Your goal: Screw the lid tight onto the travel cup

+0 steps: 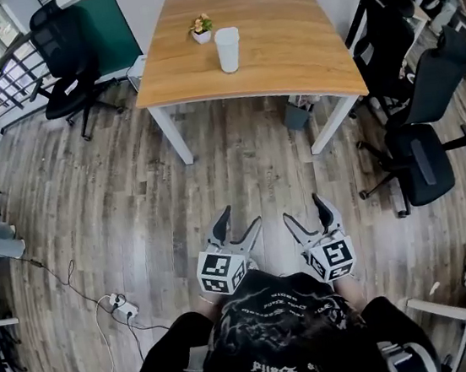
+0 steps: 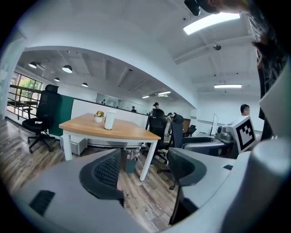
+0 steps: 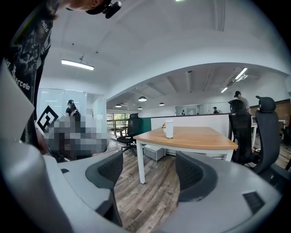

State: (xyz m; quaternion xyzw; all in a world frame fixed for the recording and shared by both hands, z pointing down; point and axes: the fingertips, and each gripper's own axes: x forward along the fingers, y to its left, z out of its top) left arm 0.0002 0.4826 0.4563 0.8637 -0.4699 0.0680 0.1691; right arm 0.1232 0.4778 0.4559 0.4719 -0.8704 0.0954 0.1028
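Gaping wide and empty, left gripper [image 1: 240, 218] and right gripper [image 1: 303, 207], over plank floor [image 1: 133, 202], travel cup [image 1: 228, 50] upright on far wooden table [image 1: 291, 41], potted plant [image 1: 201, 28] beside it.

White travel cup [image 1: 229, 49]. Light wood-grain table [image 1: 301, 53], white legs. Grey-brown plank floor [image 1: 132, 194]. Black office chair [image 1: 421, 160]. Dark green partition [image 1: 107, 36]. Grey left gripper [image 1: 241, 215], right gripper [image 1: 302, 207]; black pads [image 2: 109, 170], black-and-white marker squares [image 1: 221, 273].

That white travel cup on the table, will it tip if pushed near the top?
Probably: the travel cup stands tall and narrow on the table, so a high push may topple it. Its smooth wall may slip.
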